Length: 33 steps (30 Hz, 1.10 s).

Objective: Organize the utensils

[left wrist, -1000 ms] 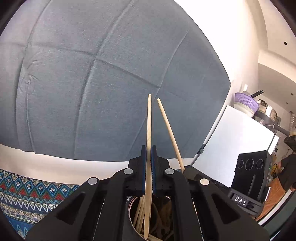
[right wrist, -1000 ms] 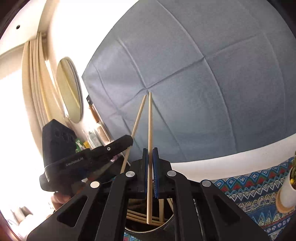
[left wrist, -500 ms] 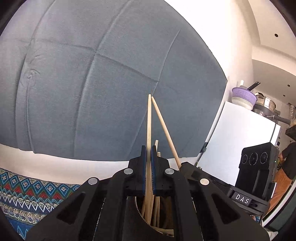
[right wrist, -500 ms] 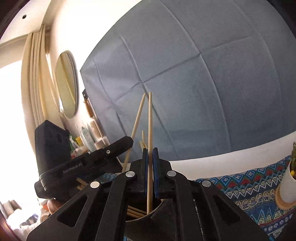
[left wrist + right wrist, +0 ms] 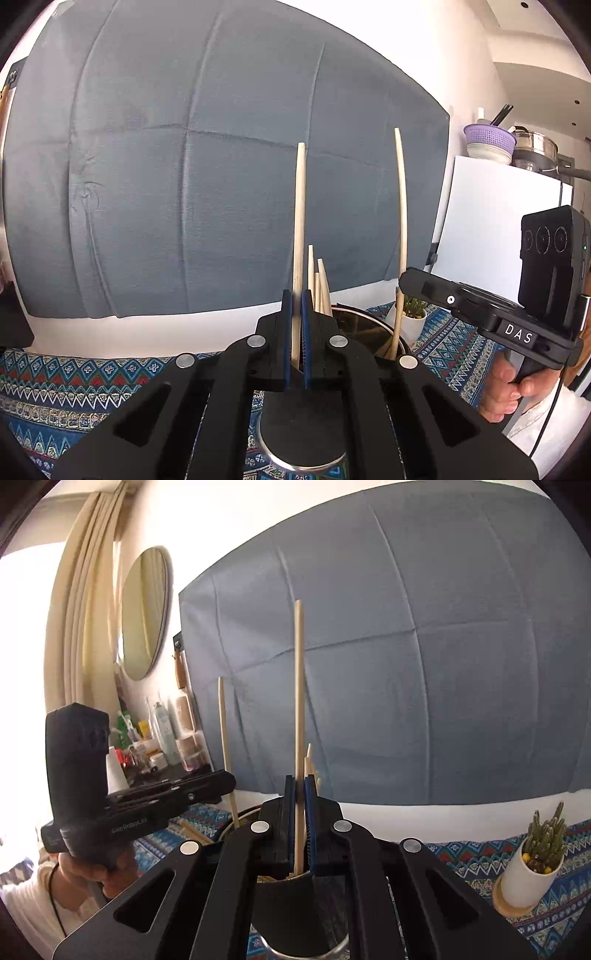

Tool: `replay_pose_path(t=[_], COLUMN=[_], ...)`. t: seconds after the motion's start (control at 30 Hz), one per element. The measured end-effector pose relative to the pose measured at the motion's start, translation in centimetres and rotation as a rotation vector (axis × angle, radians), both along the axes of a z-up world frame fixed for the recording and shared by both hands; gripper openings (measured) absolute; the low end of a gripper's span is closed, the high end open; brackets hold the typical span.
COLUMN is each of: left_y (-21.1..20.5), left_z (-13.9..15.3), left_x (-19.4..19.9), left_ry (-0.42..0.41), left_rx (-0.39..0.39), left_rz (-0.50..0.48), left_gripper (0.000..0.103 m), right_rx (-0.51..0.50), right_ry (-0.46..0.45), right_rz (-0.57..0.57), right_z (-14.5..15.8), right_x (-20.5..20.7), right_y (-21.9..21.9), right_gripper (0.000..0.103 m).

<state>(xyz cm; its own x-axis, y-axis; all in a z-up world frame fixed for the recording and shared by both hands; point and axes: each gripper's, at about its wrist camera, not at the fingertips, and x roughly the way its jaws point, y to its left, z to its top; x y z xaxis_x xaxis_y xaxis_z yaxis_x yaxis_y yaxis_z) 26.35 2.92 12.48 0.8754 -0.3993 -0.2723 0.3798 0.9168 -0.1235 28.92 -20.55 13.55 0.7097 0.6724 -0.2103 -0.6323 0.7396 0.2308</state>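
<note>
While cactus (image 5: 546, 835) shows right-view only, colander (image 5: 489, 138) left.

In the left wrist view, we cannot see the lower end of the chopstick (image 5: 298, 236) pinched in the left gripper (image 5: 297, 332), which hides it along with most of the dark cup (image 5: 295, 432) below. In the right wrist view, the right gripper (image 5: 300, 823) likewise hides the foot of its own chopstick (image 5: 298, 709) and most of a dark holder (image 5: 291, 915), so we cannot tell how many sticks stand inside. The bottles (image 5: 162, 734) on the far shelf are too small to read, and the person (image 5: 33, 904) is cut off by the picture's edge.
</note>
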Motion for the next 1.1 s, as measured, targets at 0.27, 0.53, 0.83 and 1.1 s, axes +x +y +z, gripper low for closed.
replay_pose_path(t=[0.27,0.53,0.83,1.1], left_y=[-0.9,-1.2,-0.9,-0.7], left_z=[0.0,-1.0,-1.1,-0.2], left_x=[-1.7,-2.0,-2.0,-3.7], left_ry=[0.013,0.065,0.083,0.049], left_rx=[0.06,0.116,0.143,0.16], left_rz=[0.017,0.016,0.036,0.072], left_gripper=[0.005,0.005,0.022,0.052], right_rx=[-0.079,-0.15,-0.191,-0.228], right_ry=[0.006,0.074,0.101,0.056], right_rz=[-0.039,-0.07,-0.068,-0.131], right_z=[-0.6,-1.4,-1.7,-1.0], right_x=[-1.6,0.0,0.3,-1.4], right_y=[0.3,1.4,2.1,1.5], right_gripper=[0.005,0.005,0.03,0.072])
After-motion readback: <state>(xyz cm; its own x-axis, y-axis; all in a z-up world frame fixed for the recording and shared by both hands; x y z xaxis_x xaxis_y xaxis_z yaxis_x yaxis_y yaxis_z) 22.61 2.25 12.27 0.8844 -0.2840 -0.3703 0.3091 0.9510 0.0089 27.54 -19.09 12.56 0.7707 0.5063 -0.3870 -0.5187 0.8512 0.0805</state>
